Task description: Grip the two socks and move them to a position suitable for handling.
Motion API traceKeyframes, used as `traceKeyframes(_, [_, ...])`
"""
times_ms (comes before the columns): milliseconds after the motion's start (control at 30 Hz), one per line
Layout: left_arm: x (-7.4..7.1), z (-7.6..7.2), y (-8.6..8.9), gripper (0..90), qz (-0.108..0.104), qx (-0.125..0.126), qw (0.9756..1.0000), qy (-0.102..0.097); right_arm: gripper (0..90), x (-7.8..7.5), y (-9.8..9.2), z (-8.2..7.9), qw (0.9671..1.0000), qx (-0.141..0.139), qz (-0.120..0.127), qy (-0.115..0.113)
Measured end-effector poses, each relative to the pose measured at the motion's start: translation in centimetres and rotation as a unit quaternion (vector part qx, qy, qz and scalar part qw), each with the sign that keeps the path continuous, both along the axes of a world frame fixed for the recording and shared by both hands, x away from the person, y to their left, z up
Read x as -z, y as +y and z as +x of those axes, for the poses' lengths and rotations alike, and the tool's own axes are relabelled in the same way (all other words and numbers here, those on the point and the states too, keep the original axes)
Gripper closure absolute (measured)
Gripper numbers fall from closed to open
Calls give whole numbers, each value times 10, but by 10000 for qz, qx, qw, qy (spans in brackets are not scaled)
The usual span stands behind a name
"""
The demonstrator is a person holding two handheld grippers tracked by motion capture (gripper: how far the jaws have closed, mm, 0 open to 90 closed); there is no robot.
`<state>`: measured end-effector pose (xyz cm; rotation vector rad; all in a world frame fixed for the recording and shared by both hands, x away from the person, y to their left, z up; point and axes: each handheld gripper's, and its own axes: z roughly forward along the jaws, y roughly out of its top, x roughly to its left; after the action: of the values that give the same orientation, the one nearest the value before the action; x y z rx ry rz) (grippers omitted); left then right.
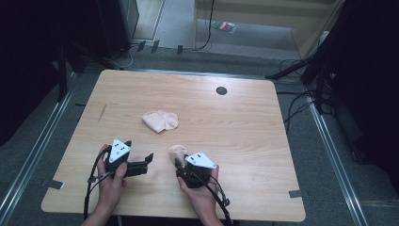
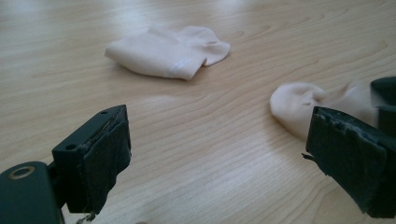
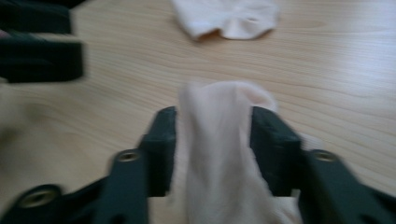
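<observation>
A pale pink sock (image 1: 178, 150) lies on the wooden table (image 1: 244, 136) near its front. My right gripper (image 1: 179, 162) stands over it; in the right gripper view the sock (image 3: 217, 154) fills the gap between the parted jaws, which flank it without squeezing it. A second pink sock (image 1: 160, 120), folded, lies farther back at mid-table (image 3: 229, 16) (image 2: 168, 51). My left gripper (image 1: 147, 162) sits to the left, jaws wide open (image 2: 219, 163) with only bare wood between them. From there the near sock (image 2: 303, 105) shows at the right.
A small dark round hole (image 1: 221, 90) sits in the table's far part. Cables and dark stands (image 1: 310, 70) crowd the floor beyond the right edge. The other gripper's dark body (image 3: 37, 51) is close at the left in the right gripper view.
</observation>
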<state>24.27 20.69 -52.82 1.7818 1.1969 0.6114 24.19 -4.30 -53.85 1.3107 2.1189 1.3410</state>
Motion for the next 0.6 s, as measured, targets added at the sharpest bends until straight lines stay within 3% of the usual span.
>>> traceKeyframes(67, [1, 1, 1, 70, -31, -13, 10000, 24, 429, -9, -7, 0, 9991, -164, 384, 21])
traceKeyframes(100, [2, 2, 5, 70, -48, -29, 10000, 59, 431, -16, -14, -1, 9985, -162, 511, -82])
traceKeyframes(167, [2, 3, 8, 70, -77, -40, 9999, 58, 480, -23, -25, -1, 9984, -83, 525, -203])
traceKeyframes(233, [3, 4, 9, 70, -149, -24, 9998, 103, 559, -25, -37, 4, 9990, 46, 379, -252])
traceKeyframes(333, [4, 6, 10, 70, -186, -34, 9997, 147, 621, -18, -47, 11, 9992, 303, 247, 9])
traceKeyframes(400, [4, 6, 10, 70, -182, -29, 9997, 146, 617, -10, -45, 13, 9994, 194, 138, 242])
traceKeyframes(467, [5, 6, 10, 70, -156, -9, 9997, 174, 582, -3, -38, 11, 9994, 114, -106, 314])
traceKeyframes(567, [7, 7, 9, 70, -140, 25, 9997, 200, 517, 3, -27, 11, 9981, 168, -579, 132])
traceKeyframes(600, [7, 7, 9, 70, -120, 25, 9997, 210, 499, 5, -25, 13, 9979, 145, -627, 90])
